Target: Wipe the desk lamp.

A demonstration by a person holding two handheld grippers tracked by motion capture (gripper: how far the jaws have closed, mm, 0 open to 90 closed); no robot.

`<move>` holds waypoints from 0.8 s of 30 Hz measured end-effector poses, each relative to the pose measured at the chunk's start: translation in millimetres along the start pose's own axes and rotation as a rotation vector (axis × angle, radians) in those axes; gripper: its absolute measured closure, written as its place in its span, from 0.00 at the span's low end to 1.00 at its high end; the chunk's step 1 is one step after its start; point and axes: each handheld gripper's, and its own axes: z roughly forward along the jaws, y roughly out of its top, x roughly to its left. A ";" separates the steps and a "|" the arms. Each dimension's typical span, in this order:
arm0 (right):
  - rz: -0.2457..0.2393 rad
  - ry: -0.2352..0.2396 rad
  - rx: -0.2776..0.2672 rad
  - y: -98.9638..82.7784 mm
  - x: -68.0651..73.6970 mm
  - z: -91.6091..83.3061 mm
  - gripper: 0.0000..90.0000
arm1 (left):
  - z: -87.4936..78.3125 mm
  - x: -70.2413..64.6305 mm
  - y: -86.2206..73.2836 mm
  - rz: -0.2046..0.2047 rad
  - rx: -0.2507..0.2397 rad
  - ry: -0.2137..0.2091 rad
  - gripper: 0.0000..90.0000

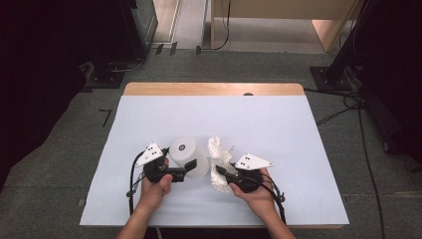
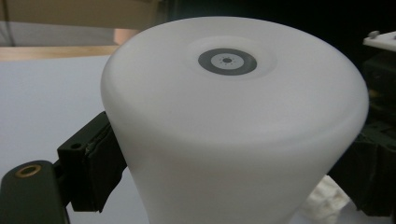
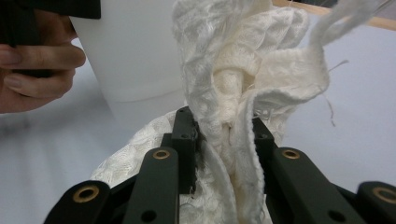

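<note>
On the near half of the white-covered counter [image 1: 278,129], a person works two hand-held tongs side by side, and the whole scene turns on a short gap between what each one carries. The left tongs [image 1: 190,166] stand clamped across the wall of a white plastic container [image 1: 189,154], one black pad pressed to each side, as the left gripper view shows, where the container [image 2: 233,121] presents a closed, rounded end with a small grey ring at its centre. That closed end faces up toward the high camera, so the container appears to sit upside down, its long axis roughly upright; the open mouth cannot be made out. Just to its right, the right tongs [image 1: 220,172] are nearly closed on a bunched cream knitted cloth [image 1: 219,159], the fabric pinched in a thick fold between the pads in the right gripper view, with loose folds of cloth [image 3: 243,70] rising above them and more trailing onto the counter below. From the cloth, the container lies directly to the left, near but apparently not touching, and the right hand [image 1: 254,191] is the one placed to close that gap. Any move to bring the cloth to the container would likely run leftward across the counter, toward the container's side wall.
</note>
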 end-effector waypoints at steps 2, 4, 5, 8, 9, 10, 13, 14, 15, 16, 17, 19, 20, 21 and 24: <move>-0.010 0.008 -0.004 0.5 4.6 1.8 0.80 | 3.0 -5.0 -0.7 0.032 0.012 -0.008 0.10; -0.015 0.005 -0.005 1.2 6.5 1.1 0.80 | 5.5 -7.9 -1.6 0.040 0.023 -0.020 0.10; -0.009 0.008 -0.012 1.4 6.4 0.1 0.80 | 6.5 -8.5 -2.1 0.041 0.028 -0.032 0.10; -0.008 0.011 -0.034 2.9 5.8 -2.8 0.81 | 8.9 -11.0 -3.0 0.049 0.039 -0.043 0.10; -0.013 0.003 -0.049 5.6 6.5 -5.9 0.81 | 10.0 -12.5 -3.6 0.056 0.048 -0.043 0.10; -0.016 0.001 -0.057 6.9 6.8 -7.5 0.81 | 12.4 -13.9 -4.6 0.065 0.061 -0.047 0.10; -0.025 0.000 -0.083 10.1 7.0 -12.8 0.81 | 16.1 -15.9 -6.4 0.070 0.084 -0.052 0.10; -0.028 -0.004 -0.090 11.3 7.0 -14.5 0.81 | 17.5 -16.9 -7.1 0.080 0.096 -0.048 0.10; -0.031 -0.004 -0.094 12.5 7.0 -16.2 0.81 | 19.4 -18.2 -8.2 0.084 0.105 -0.046 0.10; -0.033 -0.008 -0.100 13.8 7.3 -17.7 0.81 | 21.0 -19.4 -9.1 0.089 0.118 -0.042 0.10; -0.044 -0.012 -0.106 15.2 7.4 -19.3 0.81 | 22.6 -20.1 -9.9 0.097 0.131 -0.039 0.10; -0.059 -0.017 -0.115 18.1 9.0 -22.9 0.81 | 25.9 -21.6 -11.8 0.105 0.154 -0.032 0.10; -0.067 -0.016 -0.123 19.6 10.0 -24.5 0.81 | 27.2 -22.3 -12.6 0.111 0.161 -0.028 0.10; -0.078 -0.013 -0.128 21.0 10.9 -26.2 0.81 | 28.1 -23.0 -13.2 0.116 0.168 -0.028 0.10; -0.096 -0.010 -0.133 23.2 12.8 -28.3 0.81 | 27.2 -23.3 -12.5 0.115 0.163 -0.031 0.10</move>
